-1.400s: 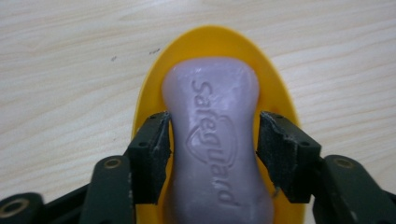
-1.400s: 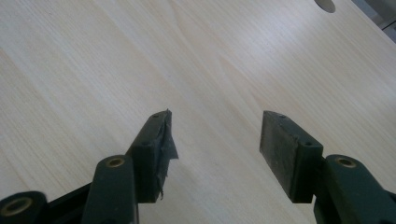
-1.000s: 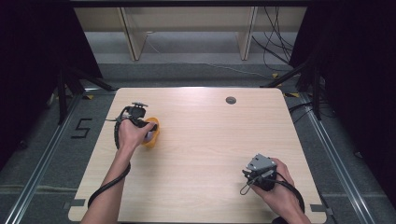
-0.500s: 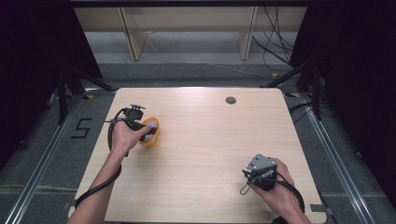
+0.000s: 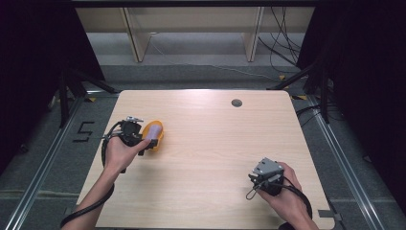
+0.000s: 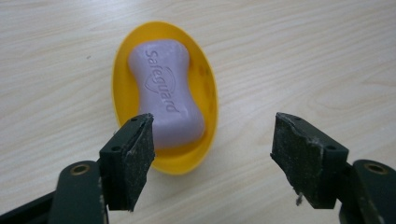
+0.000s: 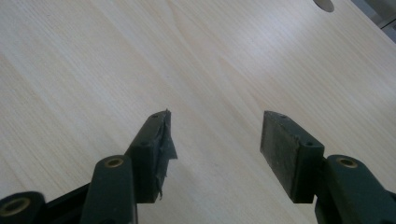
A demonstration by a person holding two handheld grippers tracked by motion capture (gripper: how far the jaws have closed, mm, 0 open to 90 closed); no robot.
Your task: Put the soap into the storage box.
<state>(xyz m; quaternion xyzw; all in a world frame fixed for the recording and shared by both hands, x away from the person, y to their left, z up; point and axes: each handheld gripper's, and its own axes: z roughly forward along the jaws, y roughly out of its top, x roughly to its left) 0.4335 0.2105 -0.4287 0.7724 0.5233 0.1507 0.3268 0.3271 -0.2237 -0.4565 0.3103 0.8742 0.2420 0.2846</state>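
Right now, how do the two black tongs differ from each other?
The left tongs sit just short of a yellow dish holding a purple soap bar; the right tongs have only bare table ahead. In the high view, the left tongs are at the table's left side, the right tongs near its front right. Both stand open, holding nothing.

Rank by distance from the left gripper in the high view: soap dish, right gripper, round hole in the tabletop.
From the left gripper:
1. Yellow soap dish, holding the purple soap bar, right at its jaws, table's left side.
2. Round hole, far edge, right of centre.
3. Right gripper, near right corner; only slightly farther than the hole.
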